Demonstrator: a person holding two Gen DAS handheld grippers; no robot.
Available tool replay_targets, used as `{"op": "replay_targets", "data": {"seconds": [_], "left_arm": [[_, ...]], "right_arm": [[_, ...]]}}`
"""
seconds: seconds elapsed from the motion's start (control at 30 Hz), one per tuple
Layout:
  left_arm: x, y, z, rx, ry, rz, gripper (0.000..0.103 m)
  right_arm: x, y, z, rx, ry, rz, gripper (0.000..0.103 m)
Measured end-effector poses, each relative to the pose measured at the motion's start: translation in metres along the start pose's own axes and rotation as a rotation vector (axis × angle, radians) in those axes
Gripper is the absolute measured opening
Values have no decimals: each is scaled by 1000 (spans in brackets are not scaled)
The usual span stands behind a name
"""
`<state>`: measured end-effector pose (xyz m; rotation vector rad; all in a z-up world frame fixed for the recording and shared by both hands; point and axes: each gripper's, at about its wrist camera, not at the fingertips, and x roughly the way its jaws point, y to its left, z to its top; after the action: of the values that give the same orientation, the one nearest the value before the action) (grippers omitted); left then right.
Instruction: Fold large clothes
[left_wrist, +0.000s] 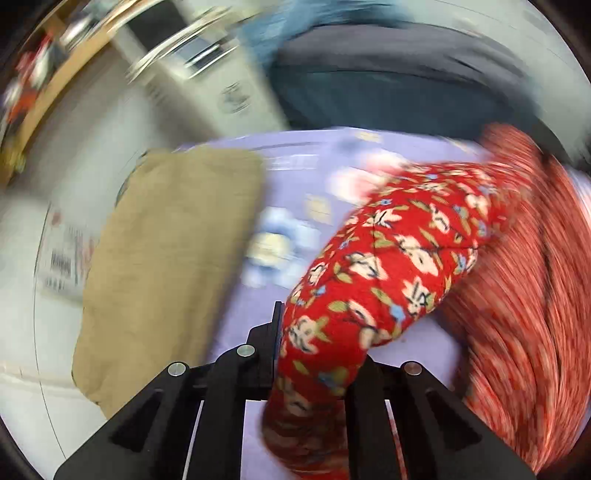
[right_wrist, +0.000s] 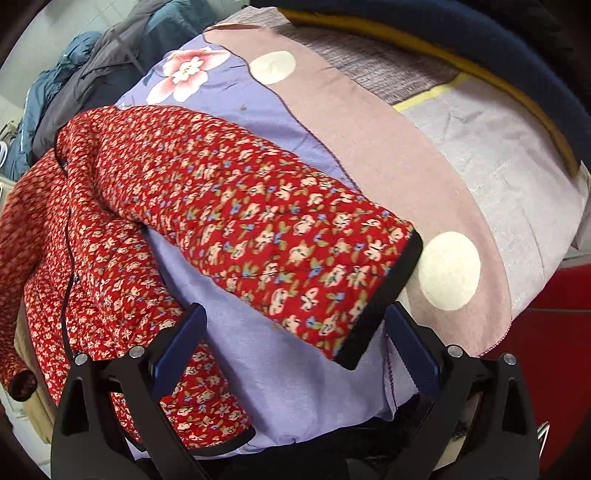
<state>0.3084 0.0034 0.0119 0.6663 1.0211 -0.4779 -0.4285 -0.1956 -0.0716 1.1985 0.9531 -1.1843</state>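
Observation:
A red floral quilted jacket (right_wrist: 110, 236) lies on a lilac flowered bed cover (right_wrist: 295, 122). In the right wrist view one sleeve (right_wrist: 258, 229) stretches toward me, its black cuff (right_wrist: 384, 295) between the blue-padded fingers. My right gripper (right_wrist: 295, 325) is open, just above the cover near the cuff. In the blurred left wrist view my left gripper (left_wrist: 317, 343) is shut on the jacket's other sleeve (left_wrist: 388, 251), which bulges up from the jaws; the jacket body (left_wrist: 524, 288) lies to the right.
A folded tan garment (left_wrist: 166, 258) lies left on the bed. Dark and blue coats (left_wrist: 388, 81) are piled at the far side, also in the right wrist view (right_wrist: 92, 62). A mauve blanket with cream dots (right_wrist: 406, 166) lies right. A white appliance (left_wrist: 207, 74) stands beyond the bed.

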Motion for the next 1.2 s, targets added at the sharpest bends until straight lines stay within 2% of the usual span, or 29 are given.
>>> {"op": "replay_targets", "data": {"seconds": [0.07,0.1,0.13,0.17,0.23,0.3,0.33,0.37,0.4,0.47,0.5,0.53,0.6,0.63,0.7,0.73,0.77,0.8,0.87,0.9,1.0,1.07,1.13,1.2], "left_arm": [[26,45,35,-139,56,-29,30],[36,55,46,-168,76,-41,34],[49,61,57,-194,107,-71,44],[58,64,62,-223,128,-83,61],[67,73,62,-306,134,-134,75],[80,80,64,-410,148,-219,79],[81,86,55,-476,157,-262,91],[78,97,40,-570,153,-305,95],[74,110,23,-666,137,-316,95],[64,124,-4,-765,126,-277,95],[60,128,-11,-773,116,-256,95],[51,130,-21,-758,90,-220,95],[36,120,-34,-689,55,-170,95],[32,110,-44,-631,49,-156,95],[33,98,-66,-538,56,-162,96],[34,79,-78,-480,71,-184,96],[35,69,-90,-452,83,-211,96],[37,51,-101,-413,101,-263,96],[38,13,-119,-322,140,-355,96],[47,0,-129,-278,149,-375,96],[44,-47,-159,-115,153,-446,96],[40,-72,-167,-19,136,-492,96],[37,-91,-170,72,113,-509,96],[37,-102,-173,115,107,-510,96]], "right_arm": [[-1,-6,2,25,-2,10,96],[-3,-9,3,40,-7,10,96],[-4,-12,4,51,-13,9,96],[-6,-16,5,66,-19,8,96],[-10,-28,7,99,-39,-11,96],[-15,-42,9,139,-53,-28,96],[-15,-53,11,174,-55,-23,96],[-15,-63,11,207,-49,-14,96],[-12,-72,11,244,-38,1,96],[-5,-83,8,296,-11,43,96],[1,-86,7,317,9,69,95],[9,-87,5,338,36,102,93],[24,-81,2,357,83,150,77],[28,-76,1,359,94,168,73],[39,-60,4,337,110,198,58],[41,-50,6,301,112,195,47],[41,-40,8,256,111,179,21],[36,-30,12,206,93,152,9],[10,-14,23,78,-11,82,8],[-7,-10,32,20,-68,50,7],[-59,-20,66,-56,-230,-38,7],[-87,-29,91,-90,-324,-92,7],[-100,-32,118,-111,-350,-126,7],[-98,-36,143,-52,-290,-121,17]]}}
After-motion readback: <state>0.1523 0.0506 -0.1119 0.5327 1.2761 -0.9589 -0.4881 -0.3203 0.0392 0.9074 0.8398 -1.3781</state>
